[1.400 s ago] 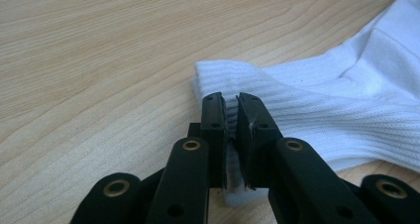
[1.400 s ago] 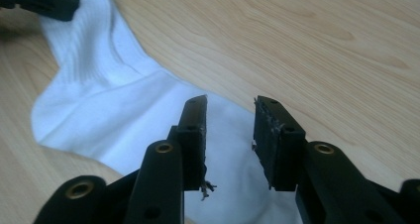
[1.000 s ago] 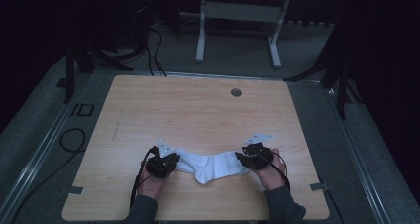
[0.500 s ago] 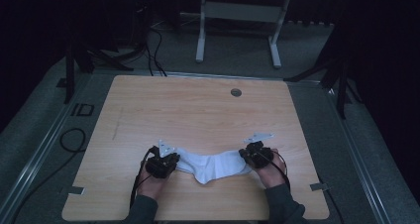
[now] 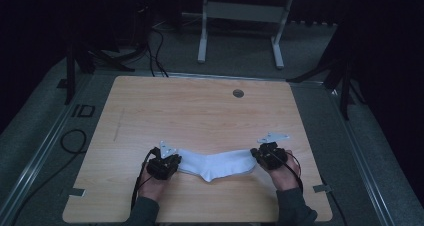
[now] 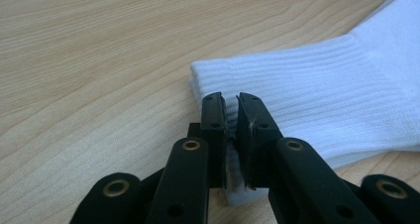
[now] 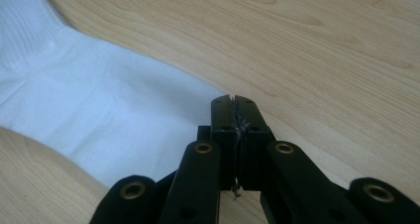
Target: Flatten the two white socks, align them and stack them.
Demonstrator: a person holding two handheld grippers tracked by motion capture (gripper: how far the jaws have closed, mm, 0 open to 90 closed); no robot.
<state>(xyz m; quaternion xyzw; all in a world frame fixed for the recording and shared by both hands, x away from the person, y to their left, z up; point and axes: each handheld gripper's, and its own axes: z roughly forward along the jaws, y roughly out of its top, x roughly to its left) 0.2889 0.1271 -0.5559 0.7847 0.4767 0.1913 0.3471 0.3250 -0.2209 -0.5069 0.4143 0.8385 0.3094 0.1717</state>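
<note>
White sock lies crosswise near the table's front edge, cuff left, toe right. Left gripper is clamped on the cuff, right gripper just pinched the toe; both forearms come in from the front edge.

I have both forearms in from the near edge, hands set well apart. My left gripper points inward, jaws pinched to a narrow slit on the sock cuff. My right gripper faces it, jaws pressed flat together at the toe end.
</note>
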